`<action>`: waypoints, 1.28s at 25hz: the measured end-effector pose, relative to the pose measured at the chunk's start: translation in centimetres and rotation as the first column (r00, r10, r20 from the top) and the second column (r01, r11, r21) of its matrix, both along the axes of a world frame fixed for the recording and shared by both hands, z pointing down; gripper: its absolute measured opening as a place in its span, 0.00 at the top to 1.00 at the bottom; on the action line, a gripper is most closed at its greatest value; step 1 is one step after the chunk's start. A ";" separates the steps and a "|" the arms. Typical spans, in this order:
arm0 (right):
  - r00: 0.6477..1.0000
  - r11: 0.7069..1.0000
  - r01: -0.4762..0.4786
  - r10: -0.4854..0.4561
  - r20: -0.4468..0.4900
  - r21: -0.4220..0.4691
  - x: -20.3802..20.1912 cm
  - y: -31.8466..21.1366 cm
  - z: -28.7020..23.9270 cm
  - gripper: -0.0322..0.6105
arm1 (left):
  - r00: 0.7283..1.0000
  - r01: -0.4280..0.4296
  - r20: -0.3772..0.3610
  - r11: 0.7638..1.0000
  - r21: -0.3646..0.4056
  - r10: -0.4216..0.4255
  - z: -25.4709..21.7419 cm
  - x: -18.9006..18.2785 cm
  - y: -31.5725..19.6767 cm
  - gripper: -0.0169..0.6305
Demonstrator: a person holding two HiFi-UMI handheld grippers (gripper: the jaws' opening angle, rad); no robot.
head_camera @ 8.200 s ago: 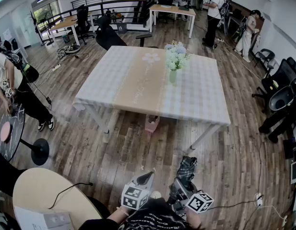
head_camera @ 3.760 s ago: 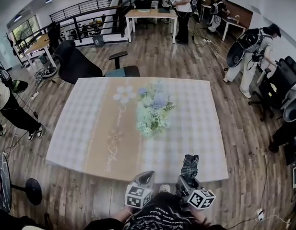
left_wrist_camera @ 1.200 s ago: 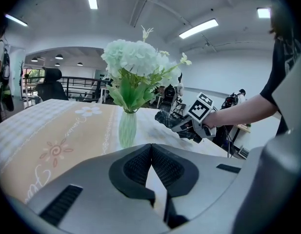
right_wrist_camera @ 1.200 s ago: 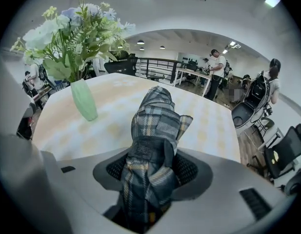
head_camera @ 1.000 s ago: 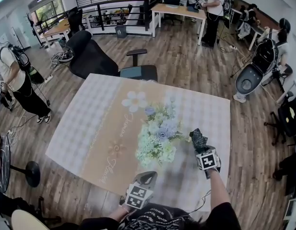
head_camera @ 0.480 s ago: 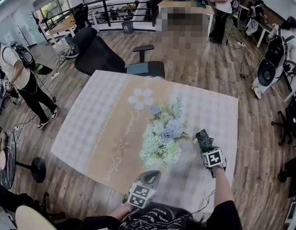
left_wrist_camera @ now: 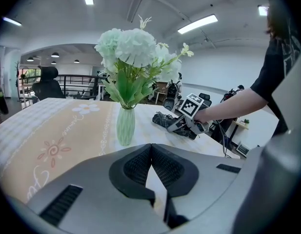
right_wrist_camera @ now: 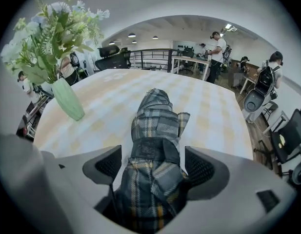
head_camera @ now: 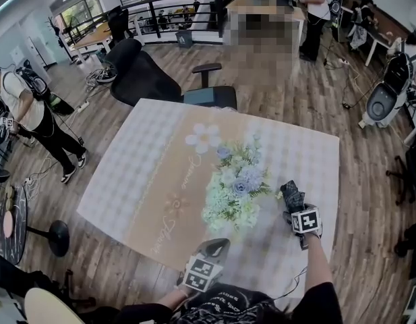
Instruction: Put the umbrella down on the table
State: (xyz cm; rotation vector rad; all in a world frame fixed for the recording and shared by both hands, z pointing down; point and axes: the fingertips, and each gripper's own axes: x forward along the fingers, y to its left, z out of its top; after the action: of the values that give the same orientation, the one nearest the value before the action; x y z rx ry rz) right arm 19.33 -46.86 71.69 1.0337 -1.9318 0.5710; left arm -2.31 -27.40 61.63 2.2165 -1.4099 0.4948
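Note:
The folded plaid umbrella (head_camera: 291, 196) (right_wrist_camera: 155, 126) lies on the checked tablecloth near the table's (head_camera: 140, 174) right edge, pointing away from me. My right gripper (head_camera: 293, 206) (right_wrist_camera: 152, 165) straddles its near end. Its jaws are opening, and a gap shows between each pad and the fabric. The left gripper view shows the same umbrella (left_wrist_camera: 164, 119) resting flat beyond the vase, with the right gripper (left_wrist_camera: 183, 126) over it. My left gripper (head_camera: 218, 247) (left_wrist_camera: 151, 147) is shut and empty at the table's near edge.
A green vase of pale flowers (head_camera: 234, 187) (left_wrist_camera: 125, 126) (right_wrist_camera: 70, 99) stands just left of the umbrella. A black office chair (head_camera: 143, 76) sits at the table's far side. Several people stand around the room. A small round table (head_camera: 52, 309) is at the lower left.
I have walked up to the table, and my right arm has reached out over its right side with the umbrella. The umbrella now rests on the cloth. The left gripper has stayed put.

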 end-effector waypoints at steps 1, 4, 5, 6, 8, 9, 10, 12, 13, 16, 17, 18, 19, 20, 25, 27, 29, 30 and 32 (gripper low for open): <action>1.000 1.000 -0.001 0.001 0.006 0.008 -0.1 0.0 -0.3 0.30 | 1.000 -0.005 0.000 1.000 0.000 0.005 0.0 0.1 0.1 0.95; 0.999 0.998 -0.015 0.013 0.039 0.057 -0.4 -0.2 -1.7 0.29 | 1.000 -0.021 0.005 1.000 0.007 0.021 -0.1 0.5 0.2 0.95; 0.997 0.997 -0.029 0.025 0.067 0.070 -0.6 -0.2 -2.3 0.29 | 1.000 -0.023 0.006 1.000 0.011 0.023 -0.1 0.5 0.3 0.95; 0.995 0.996 -0.045 0.037 0.093 0.080 -0.7 -0.2 -2.8 0.29 | 1.000 -0.024 0.007 1.000 0.015 0.024 -0.2 0.6 0.4 0.95; 0.991 0.992 -0.060 0.047 0.122 0.107 -0.8 0.0 -4.4 0.30 | 1.000 -0.025 0.009 0.999 0.023 0.025 -0.5 0.6 0.6 0.95; 0.991 0.991 -0.059 0.043 0.130 0.123 -0.9 0.2 -5.2 0.31 | 1.000 -0.027 0.008 0.999 0.027 0.027 -0.7 0.6 0.6 0.95; 0.990 0.989 -0.055 0.036 0.134 0.140 -1.0 0.4 -6.0 0.32 | 1.000 -0.030 0.007 0.999 0.032 0.030 -0.8 0.7 0.7 0.95; 0.990 0.983 -0.042 0.018 0.138 0.176 -1.3 1.0 -7.3 0.36 | 0.999 -0.035 0.005 0.999 0.042 0.035 -1.0 0.8 0.8 0.95; 0.990 0.980 -0.037 0.009 0.142 0.193 -1.4 1.4 -7.9 0.38 | 0.999 -0.035 0.004 0.998 0.048 0.035 -1.1 0.8 1.0 0.95; 0.986 0.969 -0.036 -0.006 0.167 0.246 -1.9 2.8 -10.0 0.38 | 0.999 -0.033 -0.002 0.997 0.064 0.034 -1.4 0.8 1.3 0.95; 0.984 0.963 -0.042 -0.007 0.181 0.265 -2.0 3.3 -10.8 0.38 | 0.999 -0.032 -0.007 0.997 0.068 0.033 -1.6 0.8 1.5 0.95; 0.981 0.957 -0.051 -0.007 0.196 0.285 -2.0 3.7 -11.7 0.38 | 0.999 -0.031 -0.011 0.997 0.071 0.032 -1.7 0.9 1.7 0.95; 0.977 0.951 -0.060 -0.005 0.212 0.303 -2.1 4.2 -12.5 0.38 | 0.999 -0.030 -0.015 0.997 0.075 0.031 -1.8 0.9 1.8 0.95; 0.974 0.945 -0.070 -0.004 0.227 0.320 -2.1 4.6 -13.3 0.38 | 0.999 -0.029 -0.018 0.997 0.078 0.031 -1.9 0.8 2.0 0.95; 0.959 0.916 -0.113 -0.002 0.285 0.386 -2.0 7.4 -16.1 0.38 | 0.999 -0.027 -0.029 0.994 0.110 0.031 -2.7 1.1 2.6 0.95; 0.954 0.905 -0.124 -0.005 0.300 0.407 -2.0 8.7 -16.6 0.38 | 0.999 -0.028 -0.034 0.992 0.126 0.033 -3.0 1.4 2.8 0.95; 0.947 0.895 -0.140 -0.004 0.322 0.424 -2.1 10.1 -17.0 0.38 | 0.999 -0.029 -0.042 0.990 0.139 0.035 -3.2 1.6 3.0 0.95; 0.942 0.890 -0.152 -0.001 0.336 0.431 -2.2 10.9 -17.2 0.38 | 0.998 -0.030 -0.046 0.989 0.144 0.037 -3.4 1.8 3.1 0.95; 0.934 0.878 -0.179 0.010 0.358 0.443 -2.1 12.5 -17.4 0.38 | 0.997 -0.041 -0.052 0.988 0.150 0.049 -3.6 2.4 3.3 0.95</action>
State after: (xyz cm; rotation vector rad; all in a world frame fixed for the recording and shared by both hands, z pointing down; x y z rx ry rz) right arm 17.25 -34.36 54.29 1.4149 -2.4173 0.3556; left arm 0.07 -24.12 58.05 2.3653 -1.4121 0.3497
